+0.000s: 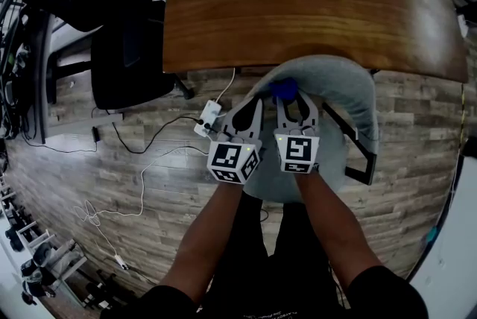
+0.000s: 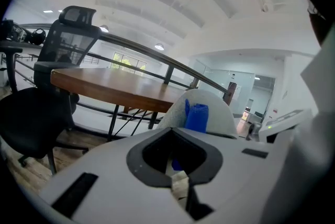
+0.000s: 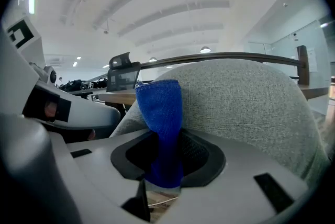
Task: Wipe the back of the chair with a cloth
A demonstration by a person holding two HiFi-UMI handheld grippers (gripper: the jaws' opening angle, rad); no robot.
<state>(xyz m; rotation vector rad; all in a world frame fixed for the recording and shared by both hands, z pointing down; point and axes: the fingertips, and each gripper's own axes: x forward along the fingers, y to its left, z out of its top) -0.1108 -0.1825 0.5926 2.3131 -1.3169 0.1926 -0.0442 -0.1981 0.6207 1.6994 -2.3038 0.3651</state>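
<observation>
right gripper (image 3: 163,178): fingers closed on the blue cloth (image 3: 161,113), pinched low, with most of the cloth standing free above the fingers
left gripper (image 2: 179,182): fingers together, nothing clamped that I can see, just beside the right one
cloth location: at the upper left part of the chair back (image 3: 251,108); looks against it, contact not sure
chair location: pushed up to the wooden bench (image 1: 298,4), back facing the person
step in hand: start of the wipe, judged
how to do it well: press the free end flat to the fabric, then make long overlapping strokes across the curved top and down; clamp firm so the cloth doesn't slip out, and let only cloth rub the upholstery
cloth: soft fine knit, folded into a narrow strip, limp
chair back: grey woven fabric, coarse weave, rounded shell shape
bench: smooth brown wood, rounded edge
other: black mesh office chair (image 1: 127,57) well apart at left
</observation>
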